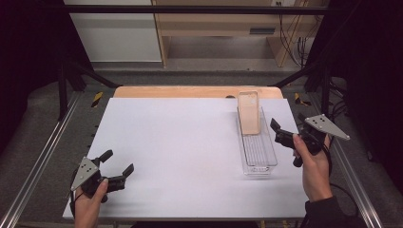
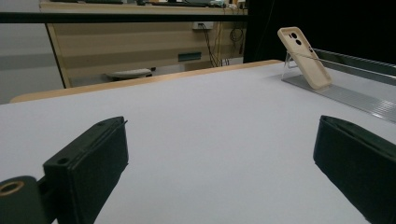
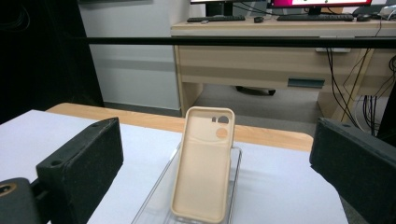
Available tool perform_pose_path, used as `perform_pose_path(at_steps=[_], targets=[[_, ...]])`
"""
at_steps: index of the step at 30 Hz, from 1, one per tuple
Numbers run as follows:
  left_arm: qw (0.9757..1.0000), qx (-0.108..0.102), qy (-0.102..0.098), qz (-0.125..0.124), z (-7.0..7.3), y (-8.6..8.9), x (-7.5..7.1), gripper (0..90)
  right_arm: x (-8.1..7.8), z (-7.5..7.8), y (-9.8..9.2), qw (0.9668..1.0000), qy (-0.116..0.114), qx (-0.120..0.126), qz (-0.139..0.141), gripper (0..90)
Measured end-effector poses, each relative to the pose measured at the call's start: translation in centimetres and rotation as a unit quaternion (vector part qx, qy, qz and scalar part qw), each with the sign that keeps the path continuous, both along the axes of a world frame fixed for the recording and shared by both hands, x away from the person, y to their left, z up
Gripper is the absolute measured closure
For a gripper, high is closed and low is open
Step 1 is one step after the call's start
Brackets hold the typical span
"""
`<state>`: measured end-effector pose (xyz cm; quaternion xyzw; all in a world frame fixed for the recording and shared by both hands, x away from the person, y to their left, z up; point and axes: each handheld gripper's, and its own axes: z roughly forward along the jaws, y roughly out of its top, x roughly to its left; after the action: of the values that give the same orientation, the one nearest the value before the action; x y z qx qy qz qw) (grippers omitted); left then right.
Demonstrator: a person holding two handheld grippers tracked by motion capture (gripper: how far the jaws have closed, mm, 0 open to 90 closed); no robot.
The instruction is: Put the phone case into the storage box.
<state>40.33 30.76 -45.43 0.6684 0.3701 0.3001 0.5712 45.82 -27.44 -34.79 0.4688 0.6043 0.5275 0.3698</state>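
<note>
Covering most of the tabletop (image 1: 190, 156) is a white sheet, with a strip of bare pale wood (image 1: 190, 91) showing along the far edge. Dark metal frame bars and rails border the work area; grey floor beyond. Past the far edge stands a light wooden desk (image 3: 280, 56) with cables hanging at its right end and keyboards on top, plus a white cabinet (image 1: 114, 33) to its left. On the sheet's right side lies a clear plastic tray (image 1: 259, 159), long axis running away from the person; a beige phone case (image 1: 249, 113) leans tilted at its far end, camera cutout uppermost. Right gripper (image 1: 281, 133) sits just beside the tray, jaws spread apart, holding nothing. Left gripper (image 1: 117, 163) hovers at the near left corner, well apart from the tray, jaws likewise released.
</note>
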Motion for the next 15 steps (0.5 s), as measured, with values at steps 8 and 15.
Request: perform_pose_path(at_steps=[8, 15], targets=[[1.0, 0.003, 0.001, -0.003, -0.1, -0.1, 0.0, 2.9, -0.8, -0.2, -0.3, 1.0, -0.004, -0.004, 0.005, 3.1], [1.0, 0.004, 0.001, -0.004, -0.1, -0.1, 0.0, 2.9, -1.2, -0.7, -0.6, 0.9998, -0.017, -0.006, 0.002, 3.1]])
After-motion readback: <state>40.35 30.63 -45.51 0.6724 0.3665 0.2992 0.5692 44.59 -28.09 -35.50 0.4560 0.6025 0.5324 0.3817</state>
